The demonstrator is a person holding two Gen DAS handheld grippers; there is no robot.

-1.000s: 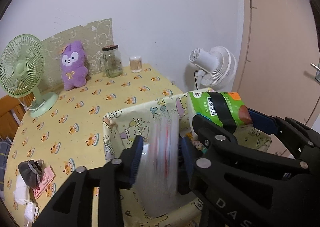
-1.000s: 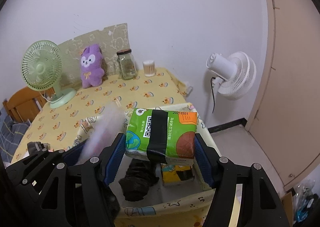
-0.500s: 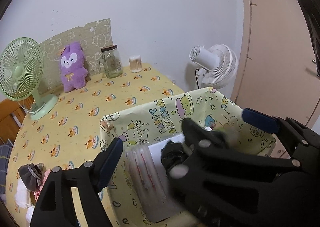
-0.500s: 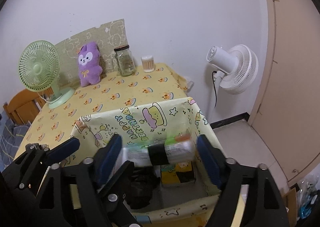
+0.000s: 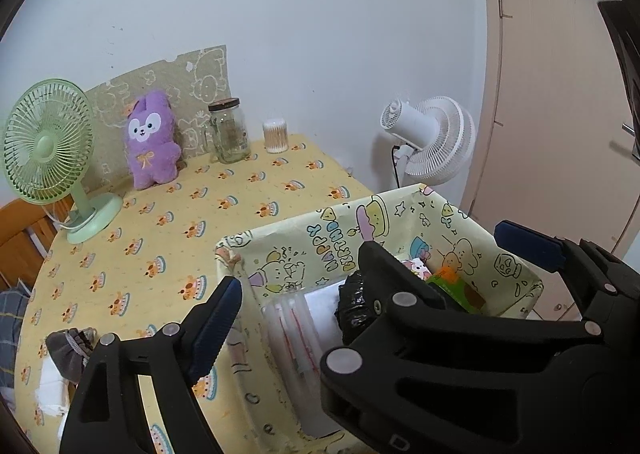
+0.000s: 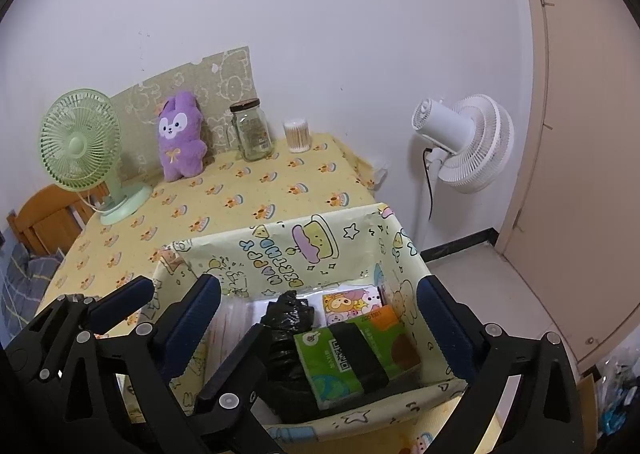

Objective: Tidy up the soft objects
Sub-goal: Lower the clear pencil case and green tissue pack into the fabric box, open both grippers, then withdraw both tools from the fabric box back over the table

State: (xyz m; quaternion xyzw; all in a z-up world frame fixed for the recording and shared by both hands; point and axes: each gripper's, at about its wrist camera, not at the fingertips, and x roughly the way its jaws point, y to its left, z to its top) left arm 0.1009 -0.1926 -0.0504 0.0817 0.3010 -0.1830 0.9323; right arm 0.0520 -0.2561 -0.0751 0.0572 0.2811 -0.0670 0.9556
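Observation:
A yellow cartoon-print box (image 6: pixel 296 250) stands at the table's near right corner. Inside it lie a green tissue pack (image 6: pixel 352 362) on the right, a crumpled black bag (image 6: pixel 288 318) in the middle and a clear packet with red lines (image 5: pixel 296 338) along the left wall. My right gripper (image 6: pixel 320 286) hovers over the box with its jaws opening, and the green pack (image 5: pixel 456 286) rests loose below them. My left gripper (image 5: pixel 300 266) straddles the box's left wall (image 5: pixel 320 238), jaws also opening, with the clear packet lying free beneath. The two grippers overlap side by side.
A purple plush (image 5: pixel 152 146), a glass jar (image 5: pixel 230 132) and a cotton-swab tub (image 5: pixel 276 136) line the far wall. A green desk fan (image 5: pixel 48 146) stands at the left. A grey cloth item (image 5: pixel 68 346) and white tissue (image 5: pixel 52 382) lie front left. A white fan (image 6: pixel 464 146) stands beyond the table.
The left gripper let go of the clear packet and the right gripper let go of the green tissue pack. Both dropped into the box, and both pairs of jaws spread wide.

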